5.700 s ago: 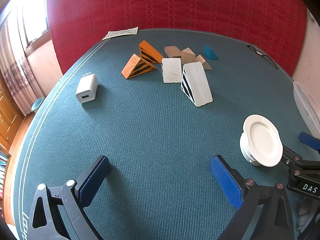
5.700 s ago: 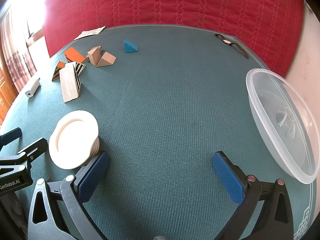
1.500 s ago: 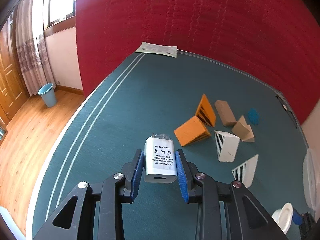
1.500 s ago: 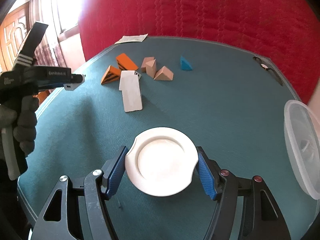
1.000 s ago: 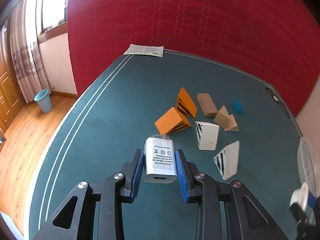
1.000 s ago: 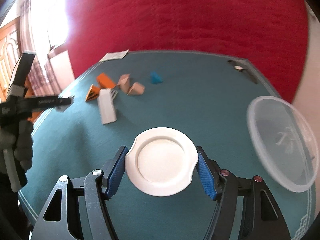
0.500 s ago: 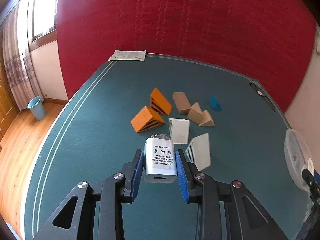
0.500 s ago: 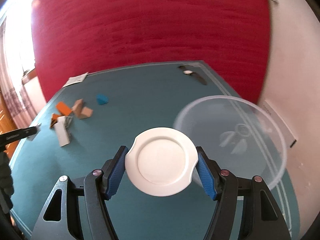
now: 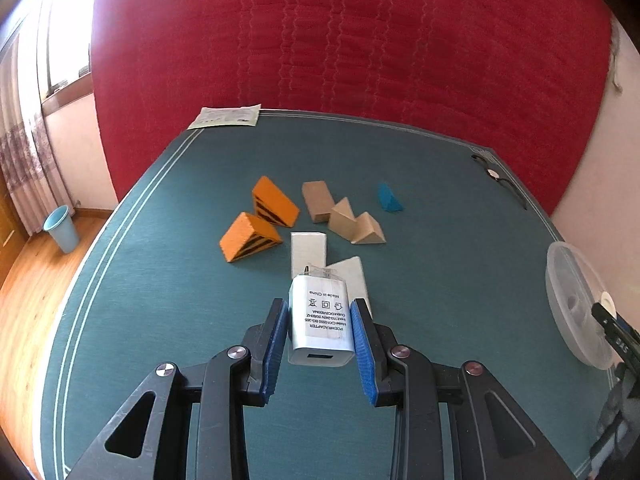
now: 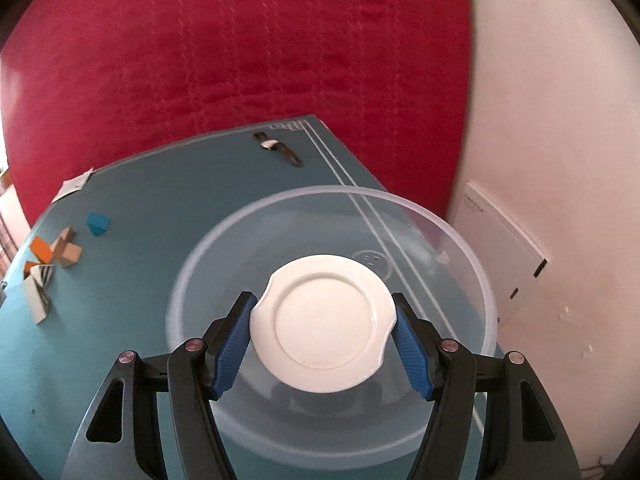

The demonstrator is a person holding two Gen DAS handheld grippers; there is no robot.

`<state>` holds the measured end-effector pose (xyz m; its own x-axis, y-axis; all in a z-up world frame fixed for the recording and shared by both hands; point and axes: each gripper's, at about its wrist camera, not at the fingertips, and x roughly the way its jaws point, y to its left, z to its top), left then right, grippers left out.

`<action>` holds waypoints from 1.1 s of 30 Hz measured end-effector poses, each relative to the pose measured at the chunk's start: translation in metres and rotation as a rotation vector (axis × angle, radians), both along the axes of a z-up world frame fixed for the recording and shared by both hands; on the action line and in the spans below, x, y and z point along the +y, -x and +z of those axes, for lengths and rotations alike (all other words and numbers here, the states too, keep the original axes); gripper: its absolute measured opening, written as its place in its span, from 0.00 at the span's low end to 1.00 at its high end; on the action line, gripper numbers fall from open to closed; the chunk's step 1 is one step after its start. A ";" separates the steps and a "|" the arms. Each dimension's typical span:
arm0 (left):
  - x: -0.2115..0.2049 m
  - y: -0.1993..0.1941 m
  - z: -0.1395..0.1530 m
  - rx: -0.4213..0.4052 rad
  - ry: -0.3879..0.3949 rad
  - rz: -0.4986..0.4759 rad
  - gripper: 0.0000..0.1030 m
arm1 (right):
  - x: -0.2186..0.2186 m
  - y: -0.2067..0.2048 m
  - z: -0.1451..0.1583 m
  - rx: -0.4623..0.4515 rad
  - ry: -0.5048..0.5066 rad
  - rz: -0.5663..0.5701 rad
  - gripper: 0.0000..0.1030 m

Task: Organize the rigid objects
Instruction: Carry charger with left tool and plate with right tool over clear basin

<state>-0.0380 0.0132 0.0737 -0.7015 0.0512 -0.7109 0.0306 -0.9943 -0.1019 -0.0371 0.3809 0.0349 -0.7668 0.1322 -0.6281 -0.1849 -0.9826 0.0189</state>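
My left gripper (image 9: 320, 320) is shut on a white power adapter (image 9: 321, 320) and holds it above the green table, in front of the wooden blocks. My right gripper (image 10: 324, 332) is shut on a white ceramic lid (image 10: 323, 322) and holds it over the clear plastic bowl (image 10: 200, 280) at the table's right edge. The bowl also shows in the left wrist view (image 9: 568, 304), with the right gripper's tip beside it.
Two orange striped wedges (image 9: 250, 236), white blocks (image 9: 308, 250), tan wooden blocks (image 9: 352, 222) and a blue wedge (image 9: 388, 198) lie mid-table. A paper sheet (image 9: 226, 117) lies at the far left corner, a wristwatch (image 10: 278, 148) at the far right. A blue bin (image 9: 62, 228) stands on the floor.
My right gripper has carried the lid right until it is over the clear bowl. My left gripper has swung right and a little nearer the blocks, the adapter still held.
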 end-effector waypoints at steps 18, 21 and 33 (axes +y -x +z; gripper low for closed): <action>0.042 0.008 0.003 -0.003 0.029 -0.073 0.33 | 0.018 0.003 -0.024 -0.118 -0.070 0.060 0.66; 0.050 0.008 0.002 -0.005 0.035 -0.090 0.33 | 0.023 -0.001 -0.023 -0.135 -0.068 0.075 0.66; 0.096 0.004 0.002 -0.003 0.063 -0.193 0.33 | 0.036 -0.033 -0.022 -0.210 -0.083 0.063 0.66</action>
<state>-0.0423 0.1095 0.0760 -0.6807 0.1399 -0.7191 -0.1606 -0.9862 -0.0398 -0.0042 0.4169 0.0134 -0.6284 0.1461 -0.7640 -0.1148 -0.9889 -0.0947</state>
